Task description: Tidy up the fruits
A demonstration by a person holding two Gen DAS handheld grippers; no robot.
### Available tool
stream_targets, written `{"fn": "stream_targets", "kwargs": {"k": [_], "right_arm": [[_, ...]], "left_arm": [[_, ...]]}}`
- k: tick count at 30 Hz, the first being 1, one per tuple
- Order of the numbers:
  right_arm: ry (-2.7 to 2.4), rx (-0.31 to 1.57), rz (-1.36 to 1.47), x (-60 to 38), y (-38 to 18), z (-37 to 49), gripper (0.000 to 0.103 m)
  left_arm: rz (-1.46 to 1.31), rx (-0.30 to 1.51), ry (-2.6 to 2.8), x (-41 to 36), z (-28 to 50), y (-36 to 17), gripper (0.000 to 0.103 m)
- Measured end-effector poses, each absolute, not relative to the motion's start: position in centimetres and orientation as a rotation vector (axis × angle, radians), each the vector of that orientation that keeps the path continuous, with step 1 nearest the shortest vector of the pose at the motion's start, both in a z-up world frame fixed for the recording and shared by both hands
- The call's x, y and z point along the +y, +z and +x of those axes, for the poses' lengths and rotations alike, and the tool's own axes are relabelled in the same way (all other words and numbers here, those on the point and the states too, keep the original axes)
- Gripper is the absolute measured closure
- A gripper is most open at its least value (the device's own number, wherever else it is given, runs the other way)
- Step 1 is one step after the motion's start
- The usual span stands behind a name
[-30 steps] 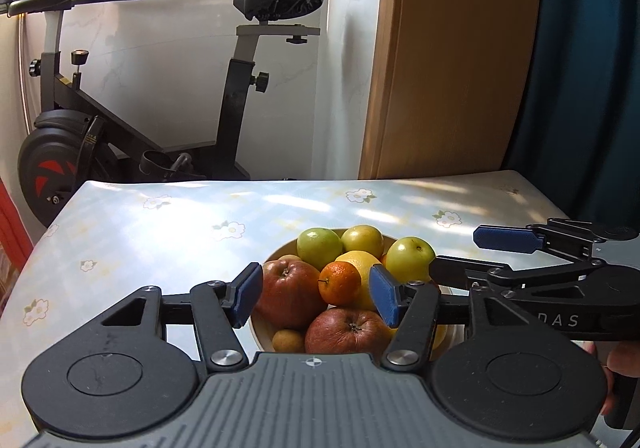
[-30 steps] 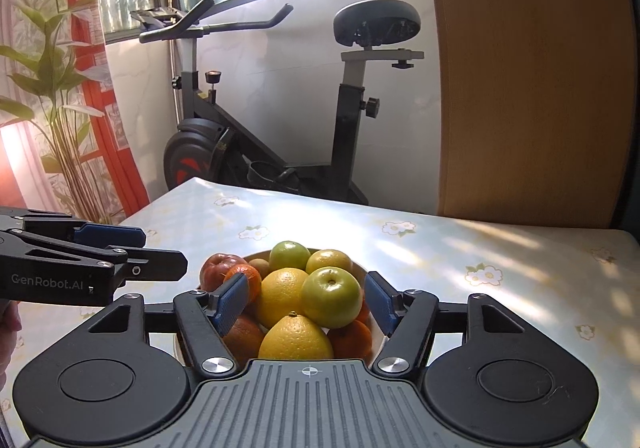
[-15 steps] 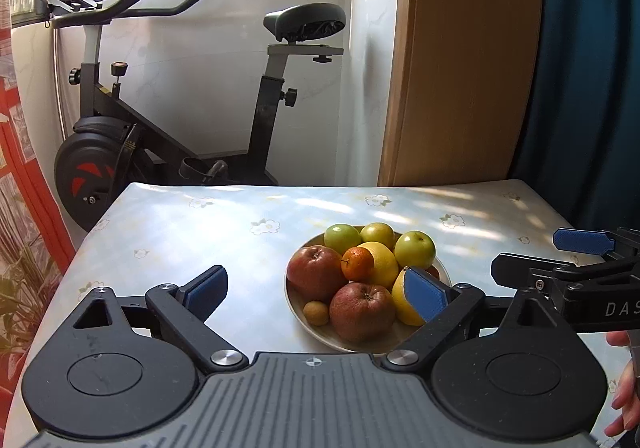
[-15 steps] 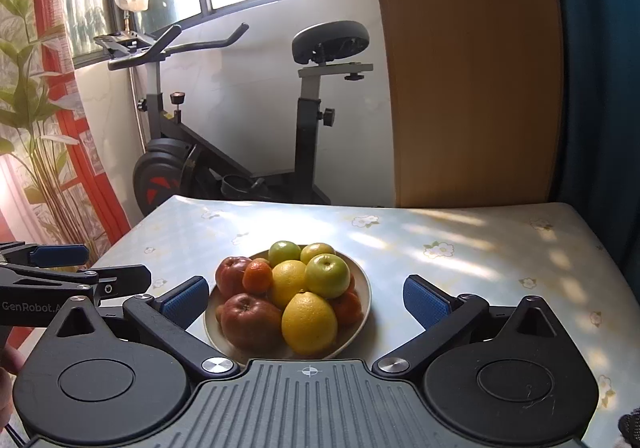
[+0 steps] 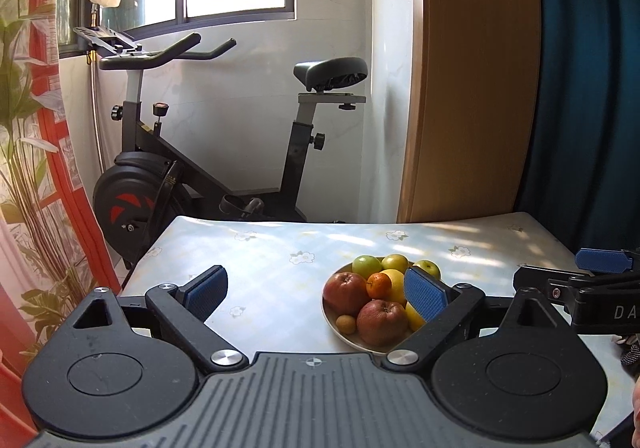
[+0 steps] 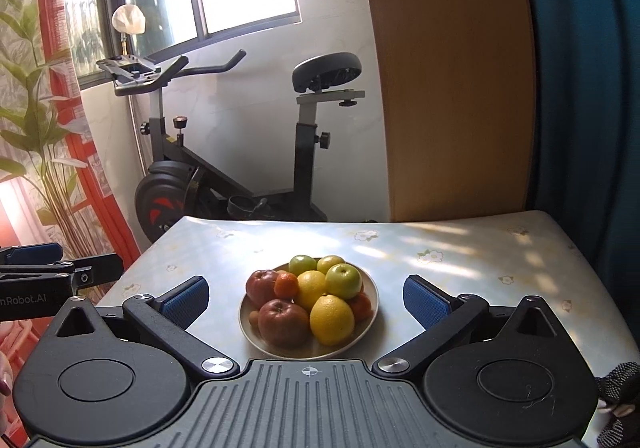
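A beige plate [image 6: 370, 322] heaped with fruit stands on the floral table. It holds red apples [image 6: 283, 322], a lemon [image 6: 332, 319], green apples [image 6: 344, 280] and small oranges [image 6: 286, 285]. It also shows in the left wrist view [image 5: 332, 322], with a red apple [image 5: 381, 322] in front. My left gripper [image 5: 316, 294] is open and empty, held back from the plate, which lies toward its right finger. My right gripper [image 6: 306, 300] is open and empty, held back with the plate centred between its fingers.
The table [image 6: 460, 256] has a pale floral cloth. An exercise bike [image 6: 240, 167] stands behind its far edge. A wooden panel [image 6: 448, 87] and blue curtain [image 6: 584, 87] are at the back right. A red-framed window with plants [image 5: 24, 127] is on the left.
Both grippers have opened wide and pulled back and up from the plate. The fruit now looks smaller and farther away in both views.
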State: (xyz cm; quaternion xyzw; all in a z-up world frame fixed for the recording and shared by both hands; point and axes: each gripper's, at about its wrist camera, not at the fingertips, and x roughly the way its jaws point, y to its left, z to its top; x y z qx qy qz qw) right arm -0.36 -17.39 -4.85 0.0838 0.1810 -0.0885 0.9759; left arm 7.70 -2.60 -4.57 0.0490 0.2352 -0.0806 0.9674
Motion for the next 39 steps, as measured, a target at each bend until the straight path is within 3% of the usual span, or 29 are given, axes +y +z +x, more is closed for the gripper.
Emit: {"fn": "stream_targets", "kwargs": {"k": [39], "right_arm": [[-0.217, 0.444, 0.154, -16.3, -5.3, -1.5, 0.000]], "left_arm": [[0.101, 0.486, -0.139, -2.3, 4.5, -4.7, 0.007]]}}
